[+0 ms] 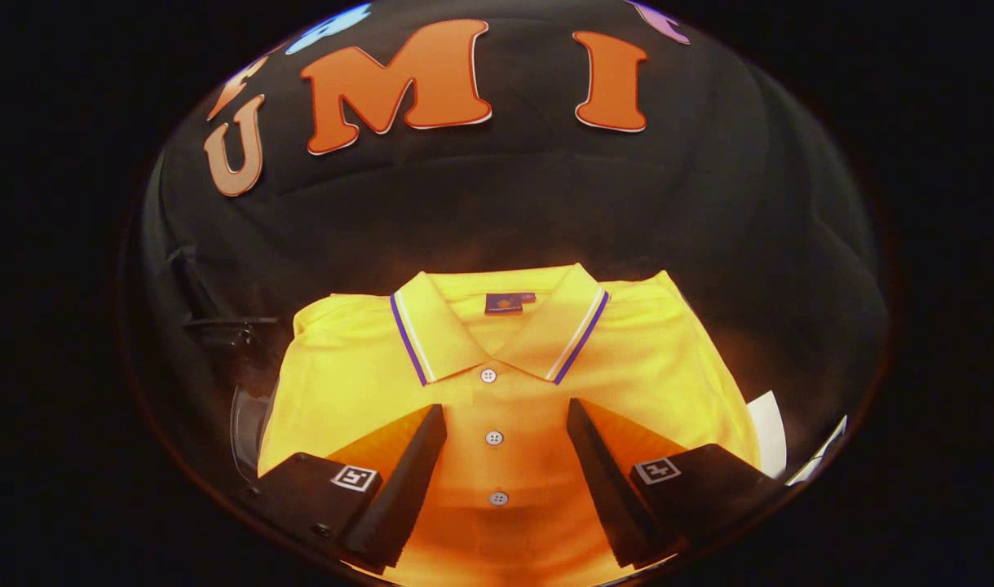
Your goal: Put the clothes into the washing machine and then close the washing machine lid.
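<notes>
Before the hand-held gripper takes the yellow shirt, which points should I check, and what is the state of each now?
1. Hand-held gripper open: ok, fingers wide apart.
2. Yellow polo shirt in reach: ok, it lies folded under and ahead of the fingers.
3. Aim: ok, the button placket runs midway between the fingers.
4. Fingers touching the cloth: cannot tell.
5. Shirt free of other things: ok on top; a white sheet shows beside its edge.
6. Washing machine lid open: cannot tell.
</notes>
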A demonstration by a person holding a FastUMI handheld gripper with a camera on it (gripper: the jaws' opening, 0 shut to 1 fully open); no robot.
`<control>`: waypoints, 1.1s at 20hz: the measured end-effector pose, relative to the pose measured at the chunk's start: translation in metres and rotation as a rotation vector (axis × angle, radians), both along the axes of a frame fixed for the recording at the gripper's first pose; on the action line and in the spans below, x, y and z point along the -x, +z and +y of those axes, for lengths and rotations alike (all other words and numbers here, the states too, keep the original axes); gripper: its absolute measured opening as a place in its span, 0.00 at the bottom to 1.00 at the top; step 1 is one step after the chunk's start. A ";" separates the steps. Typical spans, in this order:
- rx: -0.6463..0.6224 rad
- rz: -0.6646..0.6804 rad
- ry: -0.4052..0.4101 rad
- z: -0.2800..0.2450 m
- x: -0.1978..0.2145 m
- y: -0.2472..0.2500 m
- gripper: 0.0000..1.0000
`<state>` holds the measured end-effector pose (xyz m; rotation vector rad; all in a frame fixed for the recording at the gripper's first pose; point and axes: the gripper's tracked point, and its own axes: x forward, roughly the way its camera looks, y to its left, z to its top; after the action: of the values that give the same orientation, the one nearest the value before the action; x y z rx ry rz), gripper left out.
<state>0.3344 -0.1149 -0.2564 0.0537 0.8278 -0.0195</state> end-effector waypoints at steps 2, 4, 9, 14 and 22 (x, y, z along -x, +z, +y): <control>0.005 0.019 0.043 0.003 0.000 -0.001 0.97; -0.004 0.038 0.093 0.010 -0.002 -0.001 0.78; -0.008 0.076 0.080 0.017 -0.004 -0.002 0.52; 0.019 0.127 0.067 0.021 -0.002 0.002 0.30; 0.048 0.167 0.020 0.022 -0.004 0.000 0.12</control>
<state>0.3389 -0.0931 -0.2561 -0.0018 0.9943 -0.0252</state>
